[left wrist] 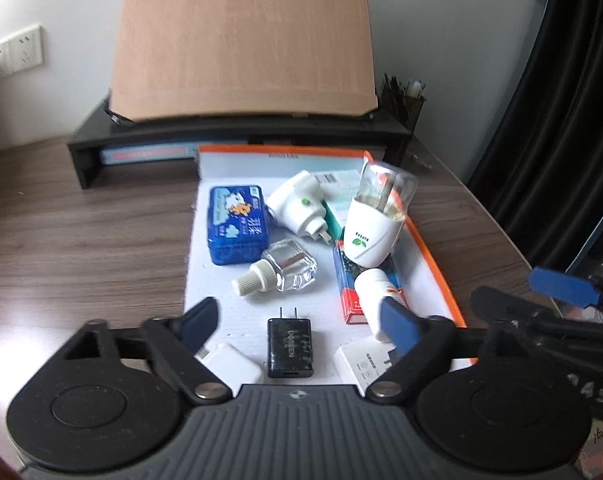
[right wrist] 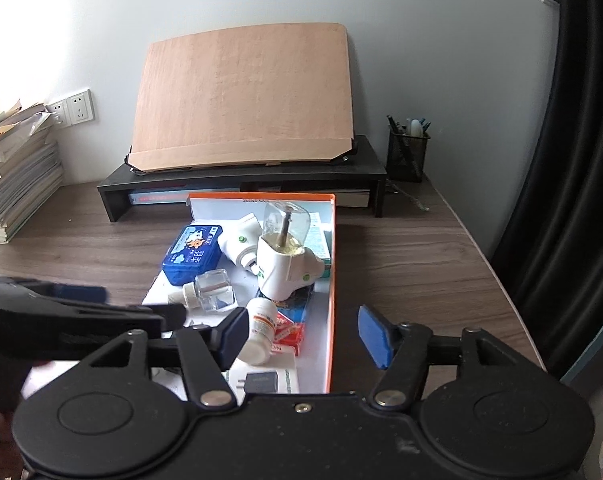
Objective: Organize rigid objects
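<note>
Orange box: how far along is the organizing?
Done: the orange box already holds a blue tin, clear bottle, black charger, white plug-in units and a pill bottle, lying jumbled. In hand: nothing; the left tool and right tool both hover open over the box's near end. Left: straightening that pile.

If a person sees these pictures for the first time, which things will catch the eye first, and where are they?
First comes the large tan board, leaning on the black riser against the wall. Below it, an orange-edged box on the wooden desk holds a bright blue tin, a clear refill bottle and a white plug-in vaporizer. Nearest, the left gripper and right gripper are open and hold nothing.
</note>
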